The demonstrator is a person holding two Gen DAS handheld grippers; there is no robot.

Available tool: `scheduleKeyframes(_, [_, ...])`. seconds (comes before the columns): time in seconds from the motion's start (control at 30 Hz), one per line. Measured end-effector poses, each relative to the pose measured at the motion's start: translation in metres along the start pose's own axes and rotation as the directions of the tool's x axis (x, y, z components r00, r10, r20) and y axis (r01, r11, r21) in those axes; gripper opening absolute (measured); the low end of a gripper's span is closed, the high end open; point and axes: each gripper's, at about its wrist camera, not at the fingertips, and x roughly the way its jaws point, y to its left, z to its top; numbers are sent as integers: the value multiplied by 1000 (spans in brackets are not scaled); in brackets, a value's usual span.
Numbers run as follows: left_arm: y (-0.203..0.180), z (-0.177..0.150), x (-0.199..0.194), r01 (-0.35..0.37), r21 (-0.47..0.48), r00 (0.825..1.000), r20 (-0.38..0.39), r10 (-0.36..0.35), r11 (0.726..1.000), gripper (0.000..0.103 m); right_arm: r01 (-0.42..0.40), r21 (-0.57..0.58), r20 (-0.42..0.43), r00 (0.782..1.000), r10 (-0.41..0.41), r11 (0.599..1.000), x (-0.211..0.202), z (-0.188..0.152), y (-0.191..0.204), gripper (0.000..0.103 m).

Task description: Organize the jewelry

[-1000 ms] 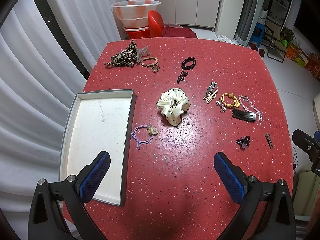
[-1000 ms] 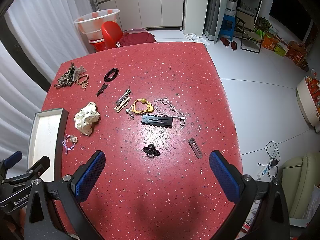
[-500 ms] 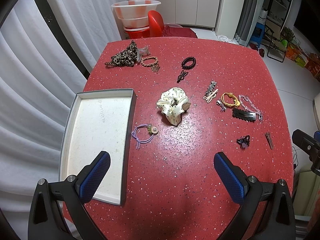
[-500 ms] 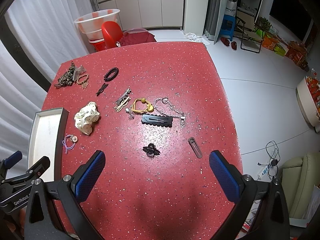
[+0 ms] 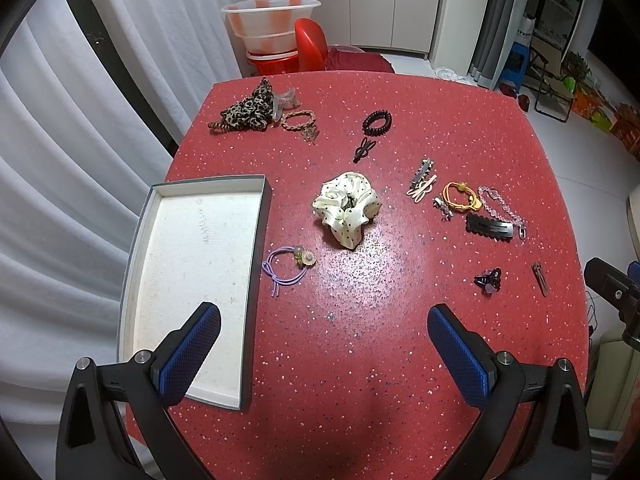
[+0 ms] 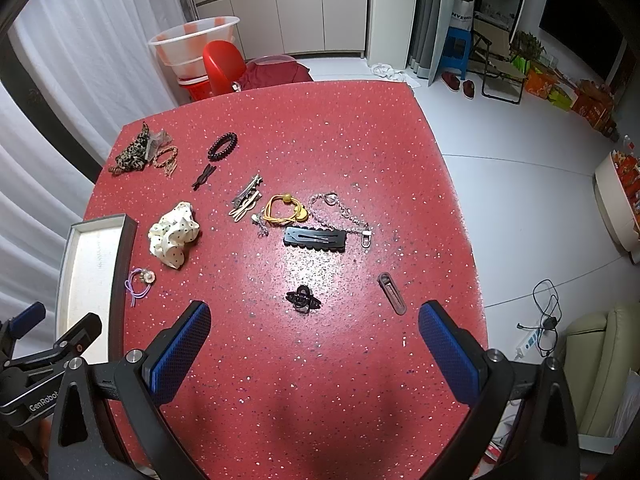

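Nothing has yet gone into the grey tray, whose white floor lies bare at the 9 o'clock edge of the red table; by my judgement the task is at its very start. Every piece remains loose on the tabletop. The purple hair tie lies just beside the tray's right wall, toward 3 o'clock of it. The cream dotted scrunchie sits near the table's centre. At 11 o'clock are the leopard scrunchie and a braided bracelet, close together; toward 12 o'clock, a black coil tie with a small black clip near it. At 2 to 3 o'clock lies a cluster: metal slides, a yellow hair tie, a chain bracelet and a black scalloped barrette, several touching. Nearer, a small black claw clip and a brown snap clip lie apart. The left gripper hangs above the near edge, jaws spread wide, holding nothing; the right gripper likewise, wide and empty. All items are left to move.
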Motion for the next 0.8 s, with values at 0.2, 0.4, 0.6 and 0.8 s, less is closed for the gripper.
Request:
scheduleKeyframes(0.2, [-3,-1,7,-1,4,1000,-16,1,1000,103,1,6,-12,1000,0,1000,5,-3,1,103])
scheduleKeyframes(0.4, [-3,-1,17,7,6,999,-35,-7,1000,103,-1,22,-41,999,2,1000,16,-5,-4,103])
scheduleKeyframes(0.6, [-3,2,36,5,-1,998,-57,-5,1000,103,-1,39,-84,996,4,999,33,-9,-10,103])
scheduleKeyframes(0.8, [-5,15,64,45,-20,996,-75,-46,999,103,0,47,-139,990,7,999,59,-15,-14,103])
